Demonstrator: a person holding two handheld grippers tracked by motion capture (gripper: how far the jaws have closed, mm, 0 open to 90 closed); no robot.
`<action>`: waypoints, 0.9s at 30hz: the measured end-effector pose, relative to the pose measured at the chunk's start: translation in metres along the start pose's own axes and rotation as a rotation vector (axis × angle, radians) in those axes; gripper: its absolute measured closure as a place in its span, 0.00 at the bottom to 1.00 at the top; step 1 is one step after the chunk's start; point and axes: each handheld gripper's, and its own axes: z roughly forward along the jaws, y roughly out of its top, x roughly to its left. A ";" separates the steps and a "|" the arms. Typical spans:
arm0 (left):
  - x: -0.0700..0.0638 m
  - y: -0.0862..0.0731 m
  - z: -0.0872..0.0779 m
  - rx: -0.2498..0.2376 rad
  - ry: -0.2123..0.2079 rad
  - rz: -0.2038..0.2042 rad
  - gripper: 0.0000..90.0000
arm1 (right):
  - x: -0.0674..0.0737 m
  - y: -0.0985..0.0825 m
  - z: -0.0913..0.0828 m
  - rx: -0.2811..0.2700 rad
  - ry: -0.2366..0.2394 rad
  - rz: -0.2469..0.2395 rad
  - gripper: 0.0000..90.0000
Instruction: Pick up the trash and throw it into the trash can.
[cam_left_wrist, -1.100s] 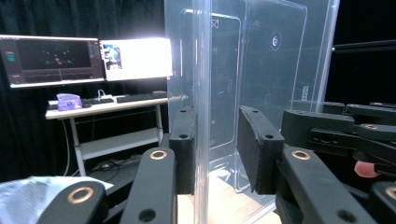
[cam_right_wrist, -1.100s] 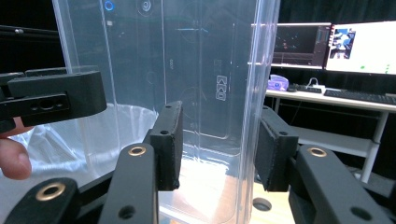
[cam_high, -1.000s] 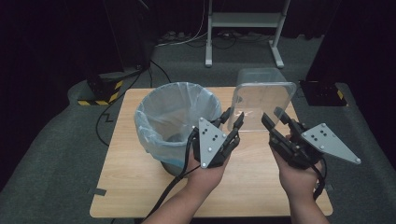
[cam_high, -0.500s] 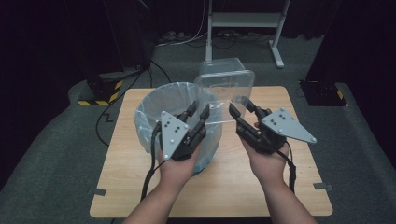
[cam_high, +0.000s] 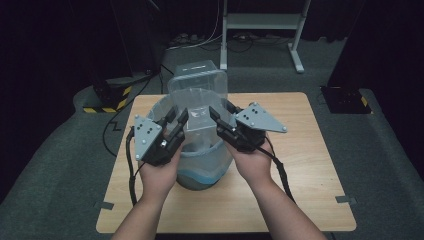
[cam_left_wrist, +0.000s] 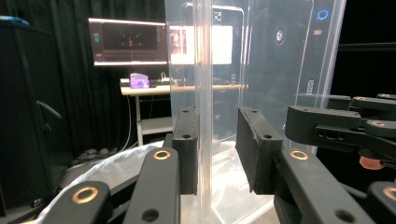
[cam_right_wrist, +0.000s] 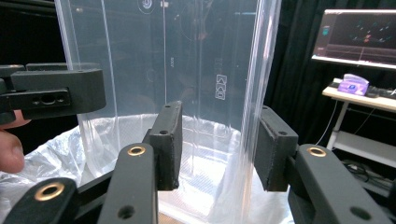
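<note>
Light wooden table top (cam_high: 310, 150) sits centre frame on grey carpet floor (cam_high: 390, 165). White metal stand frame (cam_high: 260, 22) top centre. Yellow-and-black striped block (cam_high: 107, 107) at left, black square box (cam_high: 345, 99) at right. Lit dark monitor (cam_left_wrist: 128, 42) upper left in the left gripper view, with a small purple object (cam_left_wrist: 139, 80) on the desk below it.

One desk (cam_high: 310, 165) carries one bin (cam_high: 202, 170), lined with one plastic bag (cam_right_wrist: 56, 154), and one clear plastic container (cam_high: 197, 92) is held above it. There are two grippers, the left gripper (cam_high: 176, 124) and the right gripper (cam_high: 220, 117), each in one of two hands. One lit monitor (cam_left_wrist: 128, 41) shows in the background.
</note>
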 end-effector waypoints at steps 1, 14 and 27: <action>0.001 -0.001 0.000 0.004 0.001 0.001 0.77 | 0.001 -0.001 0.002 0.005 0.002 0.004 0.64; 0.014 -0.004 -0.003 0.000 -0.001 -0.036 0.59 | 0.002 -0.003 0.010 0.050 -0.006 0.001 0.53; 0.032 -0.004 -0.017 0.012 0.033 -0.010 0.60 | -0.018 -0.008 -0.013 0.060 -0.053 -0.014 0.52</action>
